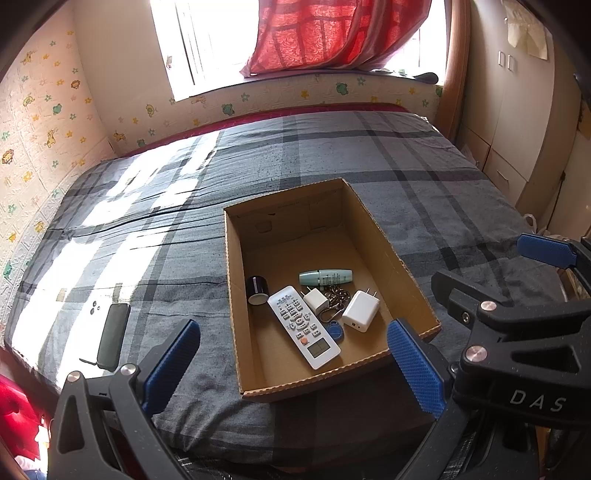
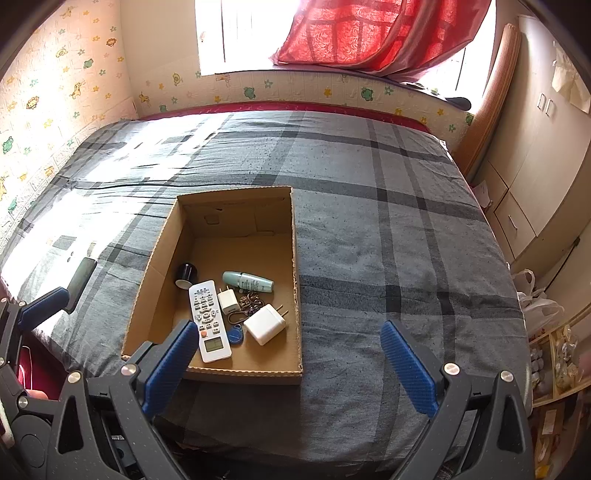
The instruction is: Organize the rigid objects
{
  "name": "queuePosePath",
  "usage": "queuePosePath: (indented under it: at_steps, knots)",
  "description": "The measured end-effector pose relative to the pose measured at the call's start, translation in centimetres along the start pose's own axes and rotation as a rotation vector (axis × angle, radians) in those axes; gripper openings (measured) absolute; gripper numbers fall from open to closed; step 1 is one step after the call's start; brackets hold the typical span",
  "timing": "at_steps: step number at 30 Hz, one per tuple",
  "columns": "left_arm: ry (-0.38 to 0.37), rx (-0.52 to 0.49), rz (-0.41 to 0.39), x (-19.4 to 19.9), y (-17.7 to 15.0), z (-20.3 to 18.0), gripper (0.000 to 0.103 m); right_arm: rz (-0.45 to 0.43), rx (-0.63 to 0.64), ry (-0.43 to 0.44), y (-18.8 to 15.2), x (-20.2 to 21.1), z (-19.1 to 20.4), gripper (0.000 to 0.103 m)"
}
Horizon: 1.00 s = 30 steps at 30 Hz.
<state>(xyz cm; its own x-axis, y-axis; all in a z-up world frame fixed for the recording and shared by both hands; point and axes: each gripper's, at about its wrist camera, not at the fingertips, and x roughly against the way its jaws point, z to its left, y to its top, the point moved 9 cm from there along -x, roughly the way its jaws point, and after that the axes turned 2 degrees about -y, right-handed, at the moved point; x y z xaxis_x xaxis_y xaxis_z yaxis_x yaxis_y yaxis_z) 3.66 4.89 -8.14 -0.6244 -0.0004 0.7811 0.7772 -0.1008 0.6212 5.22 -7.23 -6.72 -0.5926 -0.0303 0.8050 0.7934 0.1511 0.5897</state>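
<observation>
- Bedroom here, sun pouring past a red curtain (image 1: 332, 33) onto a bed (image 2: 369, 240) under a grey plaid sheet, cartoon-animal wallpaper along the wall.
- An open cardboard box (image 1: 236, 295) sits on the bed near the front edge, and it's filling up.
- Inside, a white remote (image 1: 303, 326) lies at a slant, its display end toward the near wall.
- Just beside it: a small white plug (image 1: 316, 300), a bigger white charger (image 1: 361, 311), a tangle of metal keyrings (image 1: 334, 301) with a blue fob (image 1: 335, 331).
- A pale green tube (image 1: 325, 277) lies further back, a dark round cylinder (image 1: 257, 290) at the box's left wall.
- Outside the box, well to its left, a dark phone (image 1: 113, 336) rests on the sheet in the sunlight.
- Left tool (image 1: 293, 367): blue pads spread wide, gripping nothing, hovering at the box's near end.
- Right tool (image 2: 290, 367): also spread wide and empty, over the box's near right corner.
</observation>
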Motion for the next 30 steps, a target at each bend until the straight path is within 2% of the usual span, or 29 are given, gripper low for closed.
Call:
queuePosePath:
  at_steps: [30]
  knots:
    - [-0.017, 0.005, 0.016, -1.6, 0.2, 0.1, 0.103, 0.009, 0.023, -0.002, 0.2, -1.2, 0.4, 0.101]
